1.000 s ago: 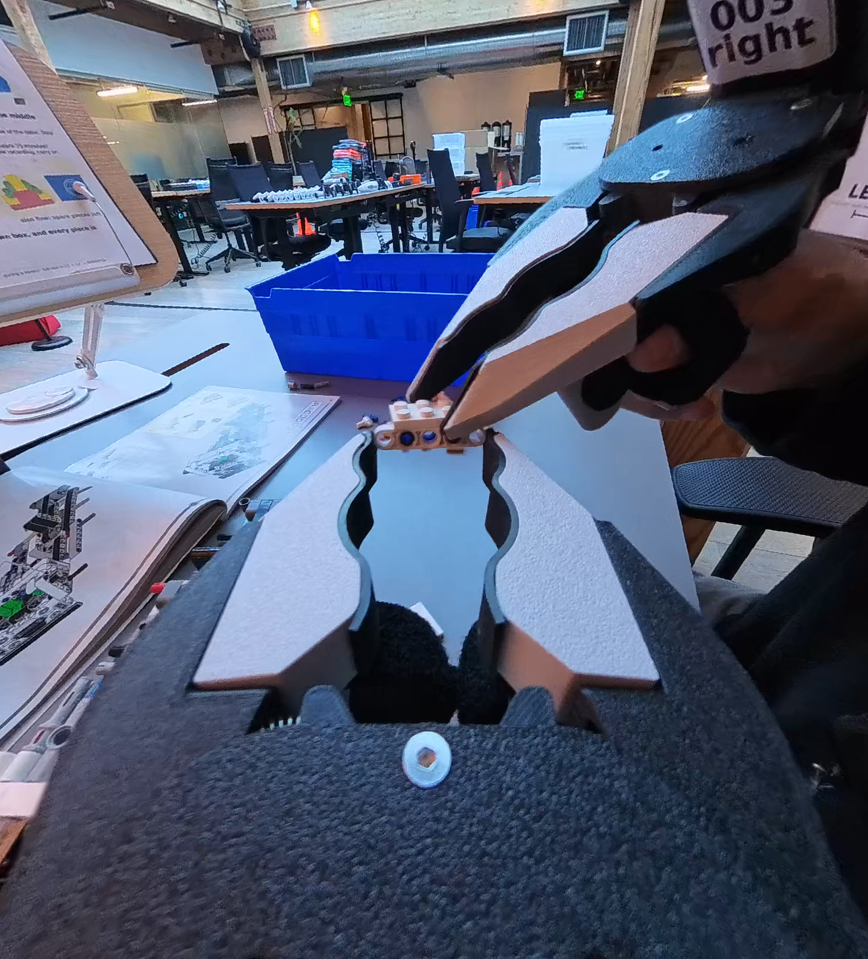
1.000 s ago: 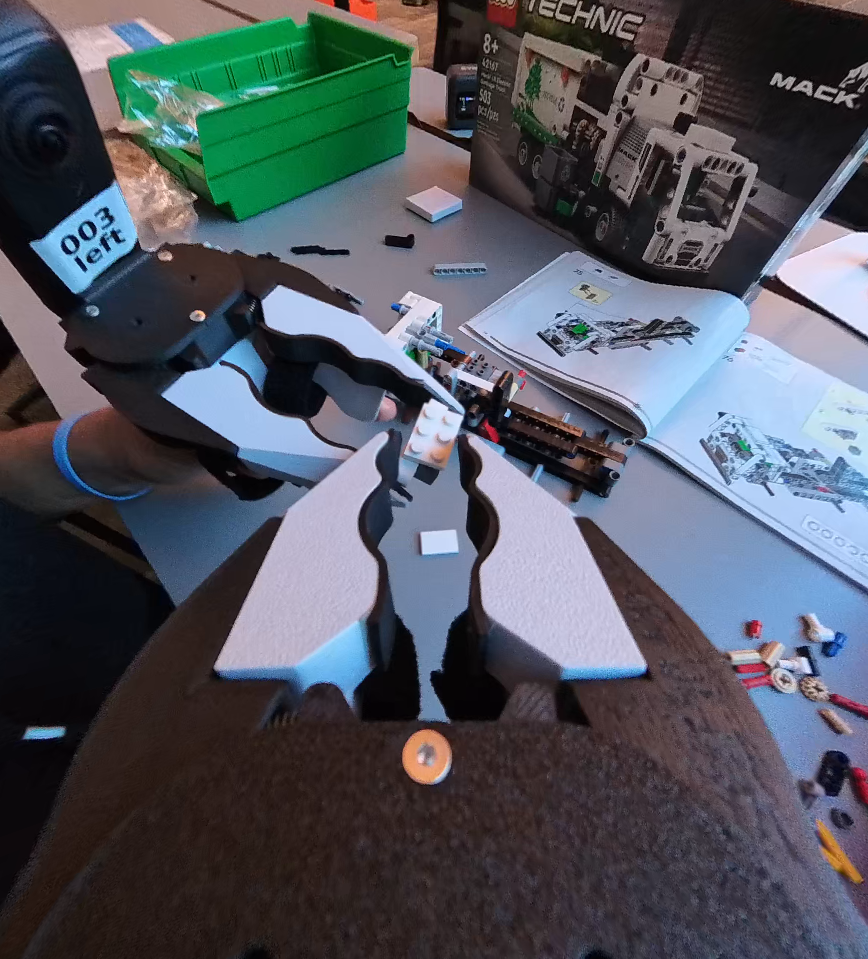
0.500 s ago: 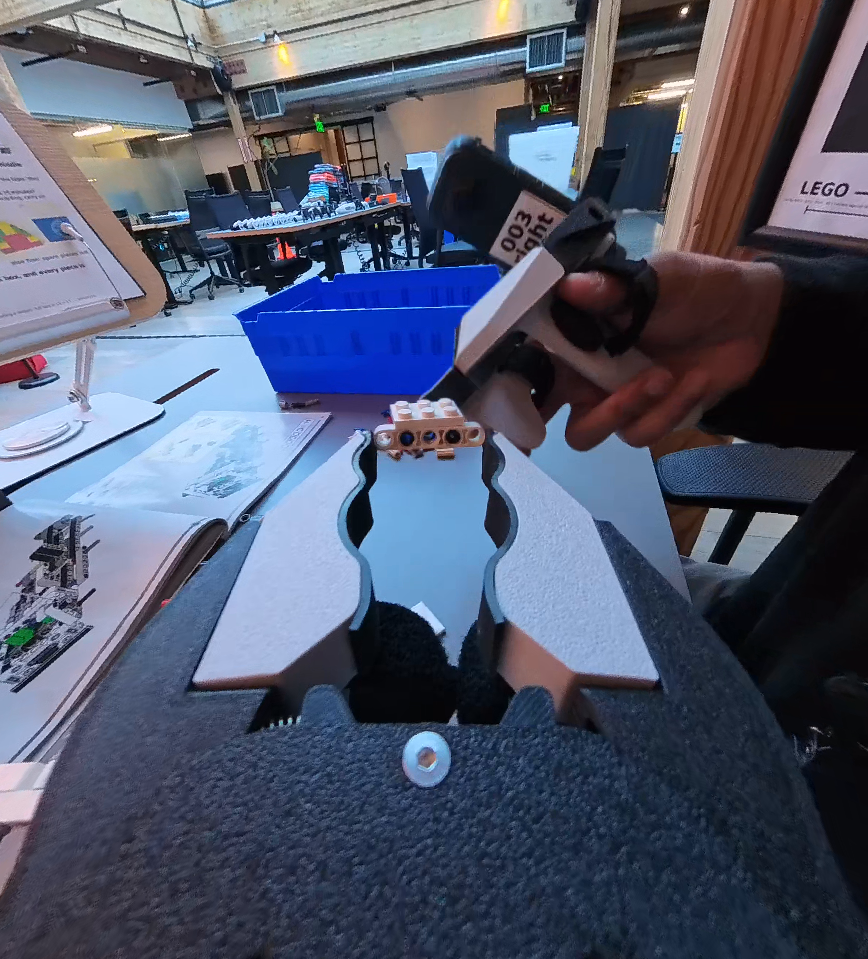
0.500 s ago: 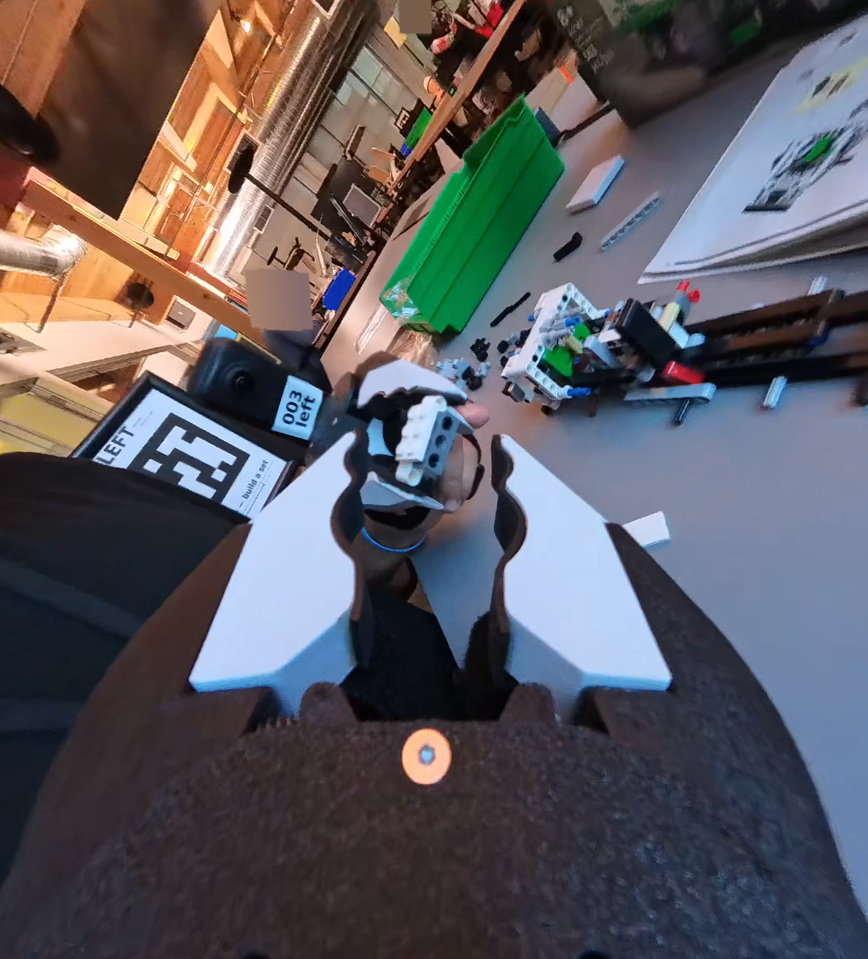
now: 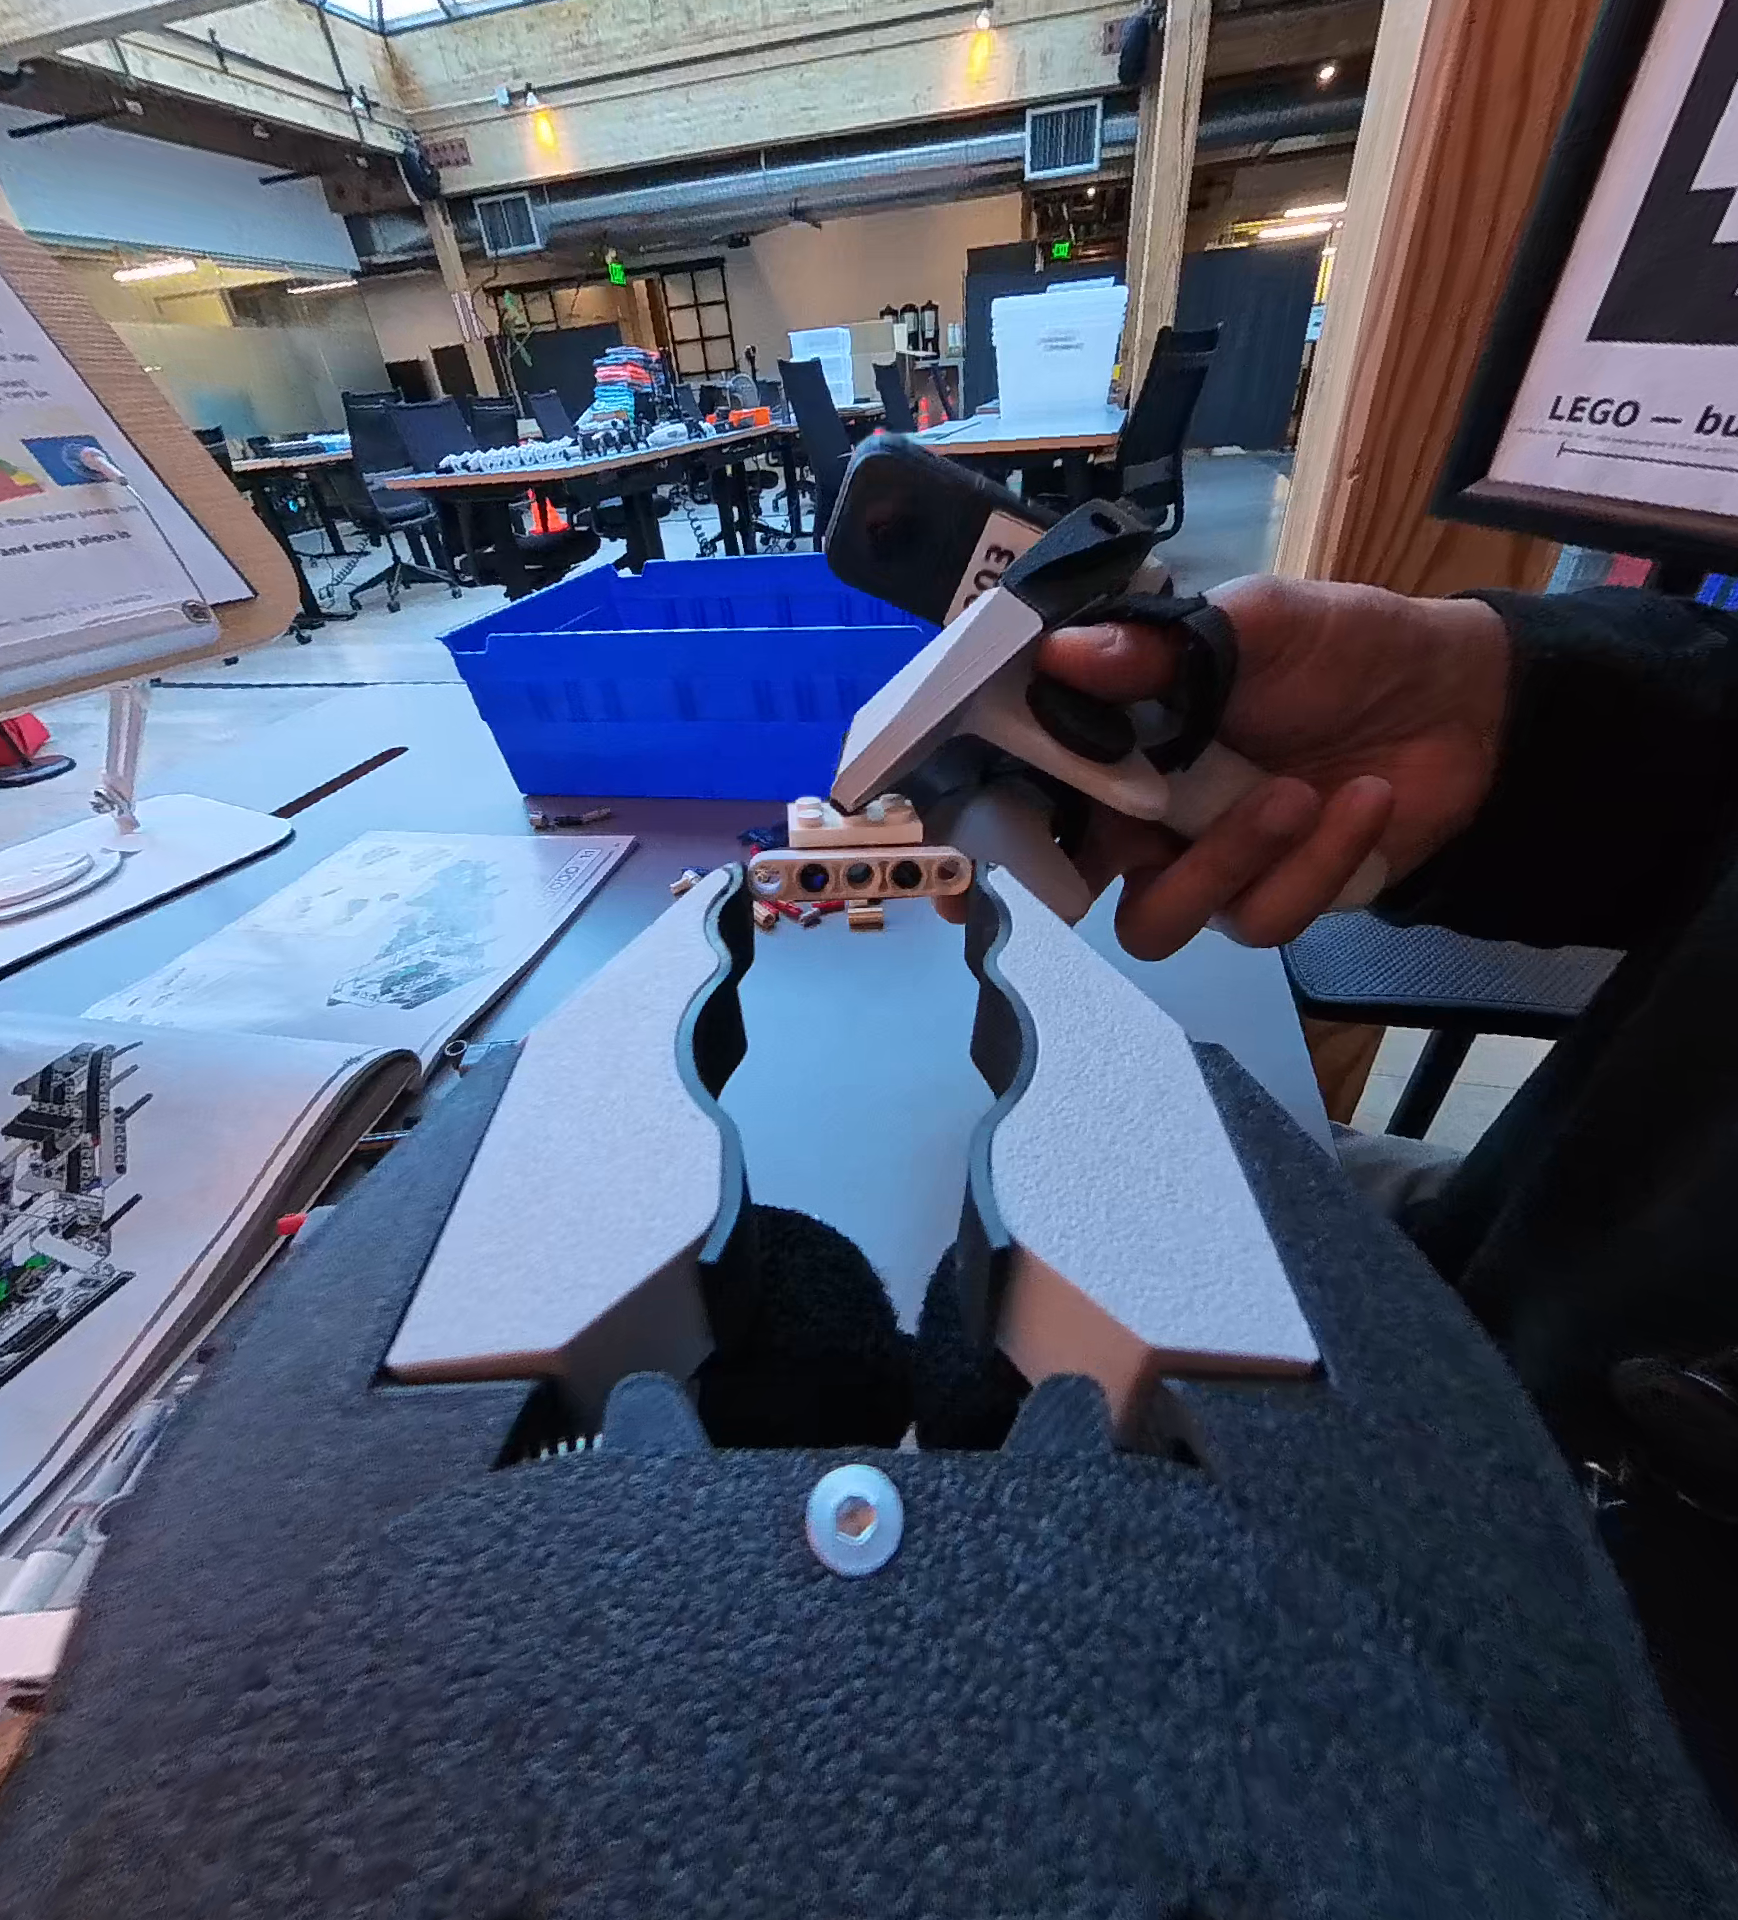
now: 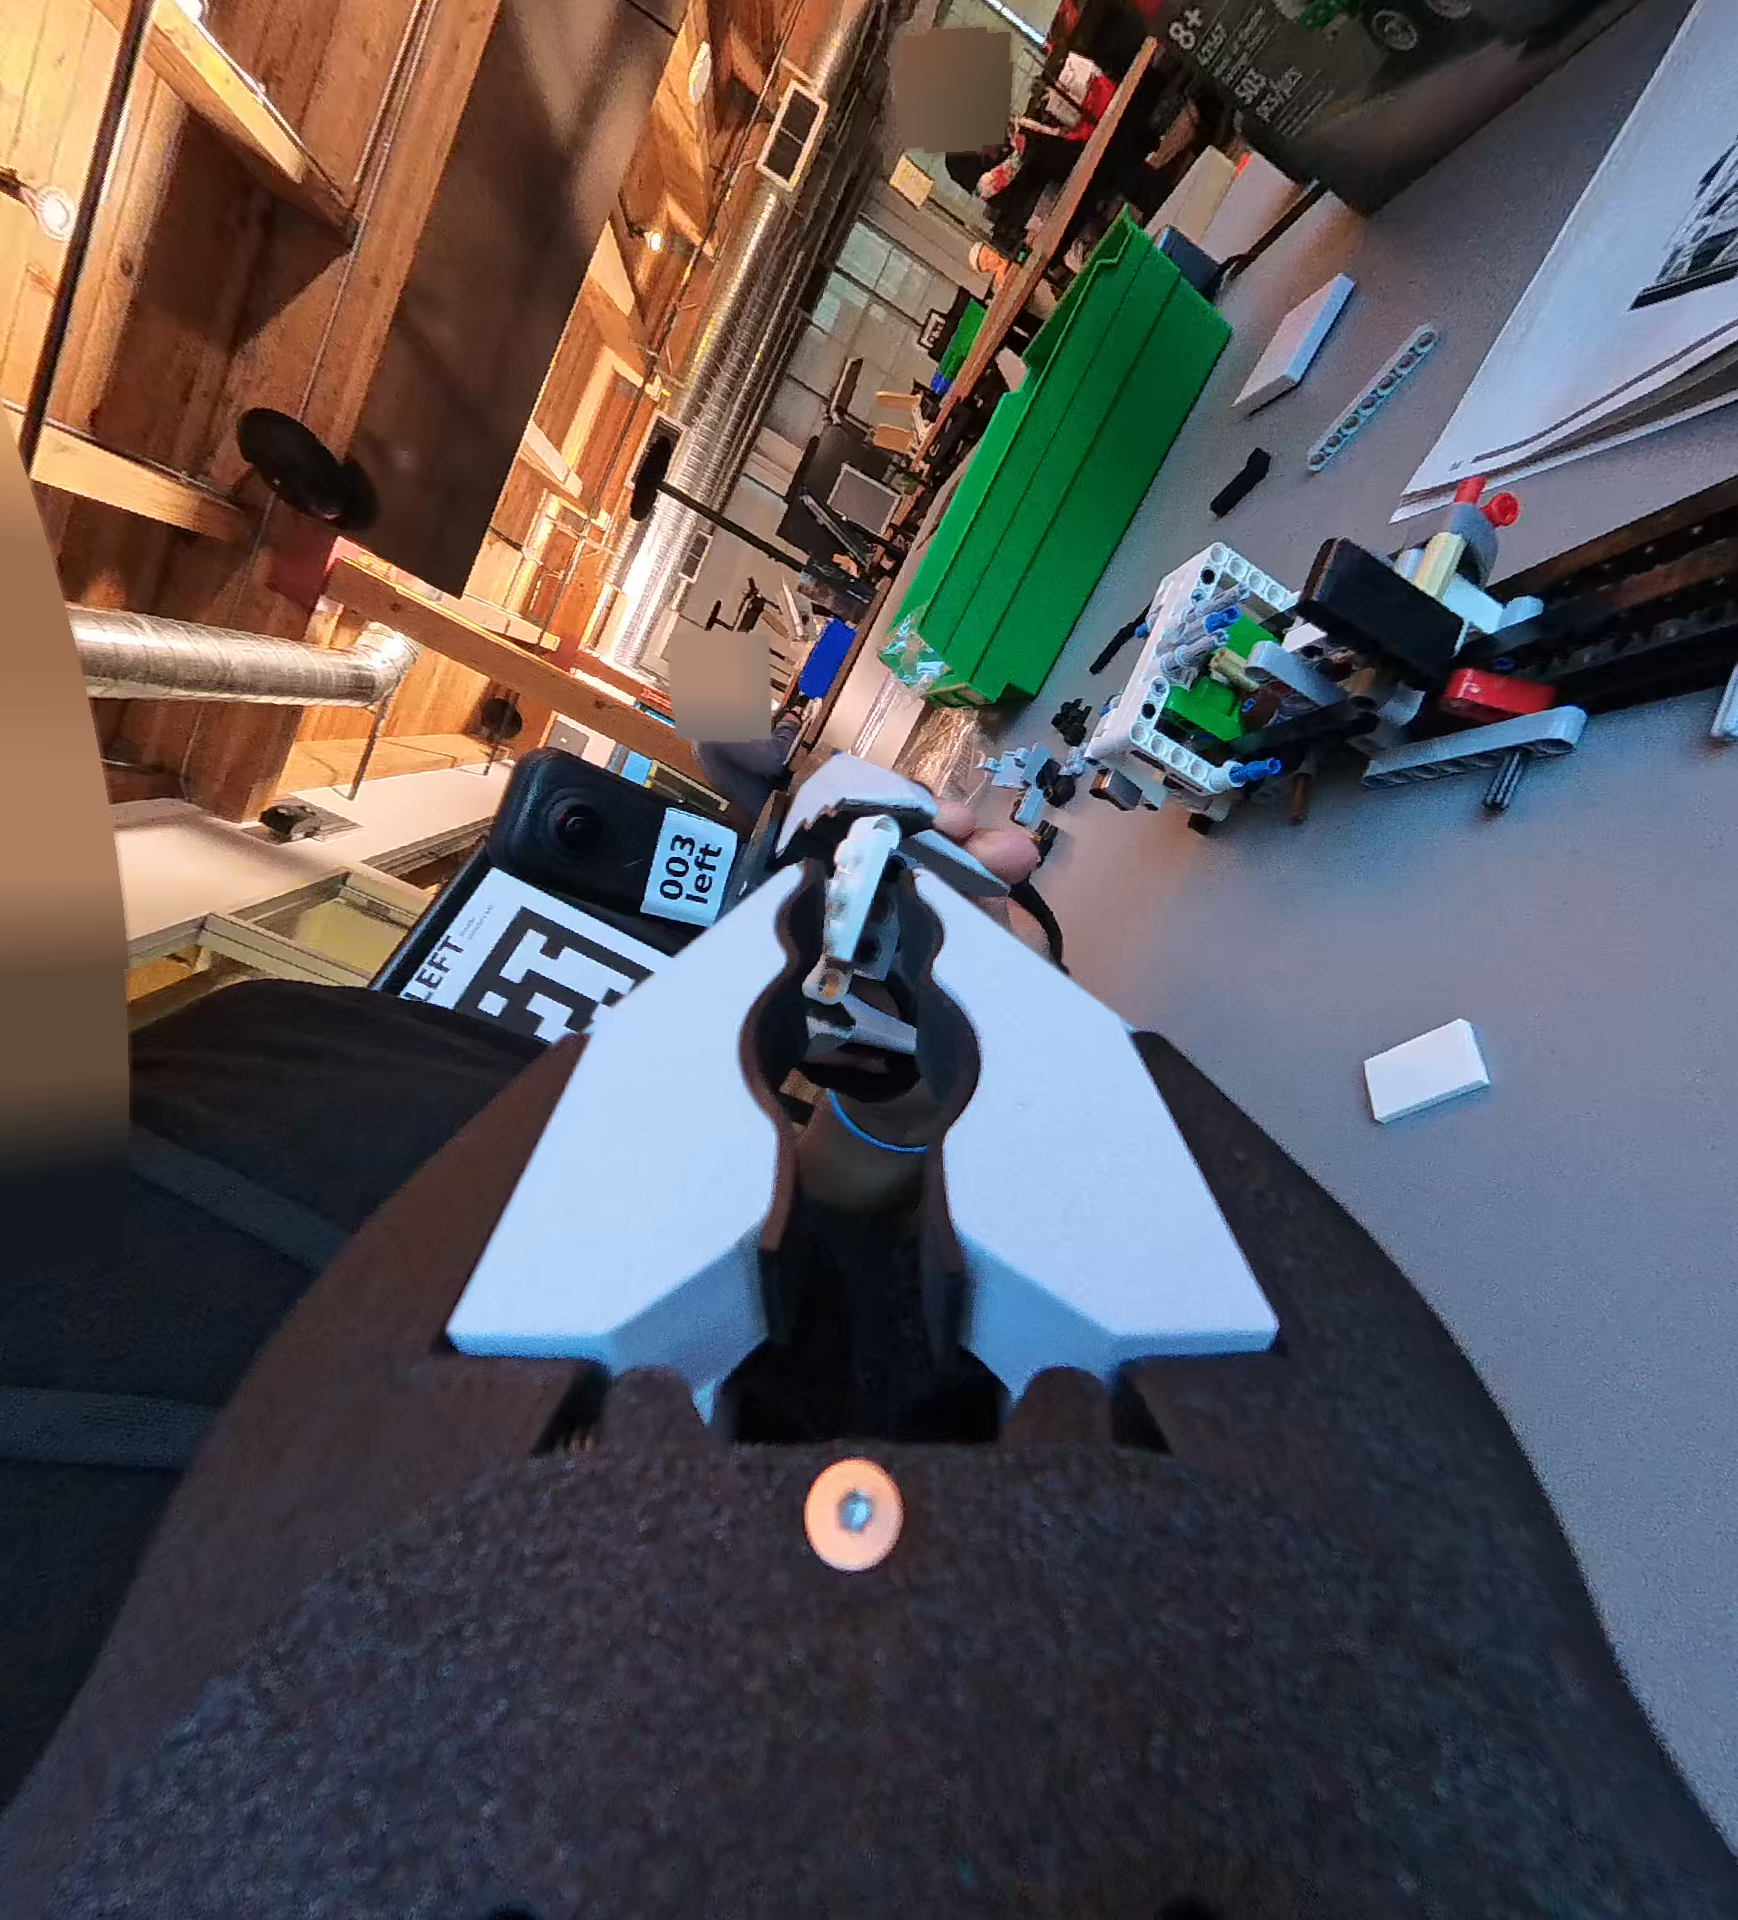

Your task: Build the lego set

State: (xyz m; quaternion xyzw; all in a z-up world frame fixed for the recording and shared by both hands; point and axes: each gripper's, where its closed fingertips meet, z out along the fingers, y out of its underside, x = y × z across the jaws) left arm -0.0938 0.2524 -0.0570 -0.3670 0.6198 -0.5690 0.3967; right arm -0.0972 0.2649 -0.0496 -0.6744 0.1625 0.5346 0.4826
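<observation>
Your left gripper (image 5: 857,883) holds a small sub-assembly by its ends: a short beam with round holes (image 5: 860,875) with a studded white plate (image 5: 852,825) seated on top, raised above the table (image 5: 844,1039). The jaws stand fairly wide, spanning the beam's length.

What has changed is the right gripper (image 5: 849,795). A second ago its fingers straddled the piece from above; half a second ago it had drawn back to the side, clear of the piece. Now it has rolled over and come in with one fingertip resting on the plate's studs. In the right wrist view the jaws have narrowed to a slim gap (image 6: 854,935), and the plate shows edge-on through that gap. The piece seems to lie past the tips, not between them, so the right gripper grips nothing.

This looks like a press to seat the plate, so keep the left hold firm and push straight down; an off-centre push could tip the beam out of the jaws.

The partly built truck chassis (image 6: 1312,665) waits on the table beside the green bin (image 6: 1052,468), presumably the sub-assembly's destination. The open instruction booklet (image 5: 169,1143) lies to your left.
</observation>
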